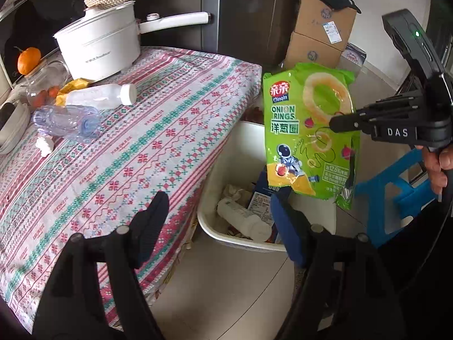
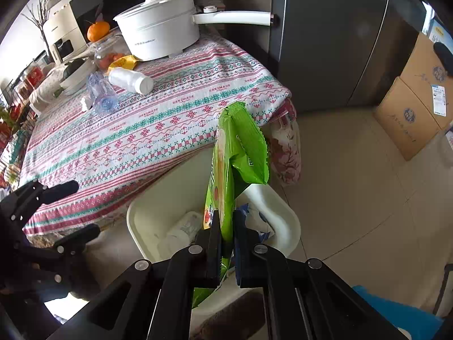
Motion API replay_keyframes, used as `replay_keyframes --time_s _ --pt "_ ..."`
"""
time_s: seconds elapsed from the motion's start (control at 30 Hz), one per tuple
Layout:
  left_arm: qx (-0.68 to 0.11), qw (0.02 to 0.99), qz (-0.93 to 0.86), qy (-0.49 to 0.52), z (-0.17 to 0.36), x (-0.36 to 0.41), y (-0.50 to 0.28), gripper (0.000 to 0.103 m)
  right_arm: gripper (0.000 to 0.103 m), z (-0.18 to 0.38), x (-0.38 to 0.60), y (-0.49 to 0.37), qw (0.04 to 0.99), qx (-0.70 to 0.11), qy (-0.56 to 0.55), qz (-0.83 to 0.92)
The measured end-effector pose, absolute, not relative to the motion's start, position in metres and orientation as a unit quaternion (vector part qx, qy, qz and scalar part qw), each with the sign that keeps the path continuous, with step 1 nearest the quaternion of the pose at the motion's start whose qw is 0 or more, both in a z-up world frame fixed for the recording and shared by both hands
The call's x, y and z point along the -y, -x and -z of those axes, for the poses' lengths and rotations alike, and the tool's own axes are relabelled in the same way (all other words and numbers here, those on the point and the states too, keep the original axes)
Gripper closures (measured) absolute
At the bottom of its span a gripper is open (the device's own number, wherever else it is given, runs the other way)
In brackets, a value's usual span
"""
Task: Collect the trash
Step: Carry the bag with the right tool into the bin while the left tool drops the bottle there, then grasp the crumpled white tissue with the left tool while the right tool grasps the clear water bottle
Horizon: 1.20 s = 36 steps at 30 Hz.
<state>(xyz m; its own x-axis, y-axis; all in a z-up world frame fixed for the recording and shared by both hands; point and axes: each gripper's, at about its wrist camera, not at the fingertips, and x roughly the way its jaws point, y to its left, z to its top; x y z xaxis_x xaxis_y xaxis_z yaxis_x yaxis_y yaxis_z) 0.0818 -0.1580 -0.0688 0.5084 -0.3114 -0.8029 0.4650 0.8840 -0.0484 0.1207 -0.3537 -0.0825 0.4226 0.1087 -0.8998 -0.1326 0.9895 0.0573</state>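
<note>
My right gripper [image 2: 226, 243] is shut on a green onion-rings snack bag [image 2: 237, 155] and holds it above the white trash bin [image 2: 286, 218]. In the left wrist view the same bag [image 1: 308, 136] hangs over the bin [image 1: 218, 226], pinched by the right gripper [image 1: 337, 123]. The bin holds a white bottle [image 1: 243, 222] and a blue carton [image 1: 262, 198]. My left gripper [image 1: 218, 221] is open and empty, over the table's corner beside the bin. On the table lie a white bottle [image 1: 102, 96], a clear crushed bottle [image 1: 66, 120] and a yellow wrapper [image 1: 72, 86].
A white pot [image 1: 99, 45] and an orange [image 1: 28, 59] stand at the table's back. Cardboard boxes [image 1: 320, 31] are stacked by the wall. A blue stool [image 1: 393, 192] stands right of the bin. A dark fridge [image 2: 339, 42] stands behind the table.
</note>
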Motion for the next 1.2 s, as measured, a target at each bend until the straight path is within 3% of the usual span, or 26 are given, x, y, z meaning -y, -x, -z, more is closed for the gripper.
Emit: replay_keyframes --time_s 0.3,0.4,0.47,0.53,0.57,1.1,1.2 --pt "-0.441 0.880 0.163 -0.070 0.061 0.119 -0.091 0.019 0.094 0.095 0.343 -0.126 0.824 -0.561 0.017 -0.074" --pt "-0.440 0.883 0.146 -0.068 0.059 0.107 -0.093 0.016 0.084 0.096 0.341 -0.129 0.820 -0.567 0.003 -0.077" --pt "-0.441 0.885 0.136 -0.066 0.059 0.099 -0.095 0.016 0.063 0.095 0.341 -0.131 0.819 -0.568 -0.010 -0.074" --pt "-0.442 0.886 0.126 -0.062 0.058 0.091 -0.097 0.015 0.047 0.090 0.339 -0.133 0.825 -0.560 -0.015 -0.074" --pt "-0.442 0.887 0.122 -0.059 0.058 0.086 -0.098 0.015 0.044 0.087 0.337 -0.133 0.828 -0.556 -0.015 -0.075" --pt "-0.434 0.900 0.032 -0.008 0.062 -0.022 -0.164 0.015 0.033 0.069 0.283 -0.156 0.842 -0.525 -0.023 -0.122" --pt "-0.435 0.900 0.025 0.001 0.074 -0.042 -0.185 0.020 0.033 0.068 0.271 -0.163 0.842 -0.522 -0.023 -0.133"
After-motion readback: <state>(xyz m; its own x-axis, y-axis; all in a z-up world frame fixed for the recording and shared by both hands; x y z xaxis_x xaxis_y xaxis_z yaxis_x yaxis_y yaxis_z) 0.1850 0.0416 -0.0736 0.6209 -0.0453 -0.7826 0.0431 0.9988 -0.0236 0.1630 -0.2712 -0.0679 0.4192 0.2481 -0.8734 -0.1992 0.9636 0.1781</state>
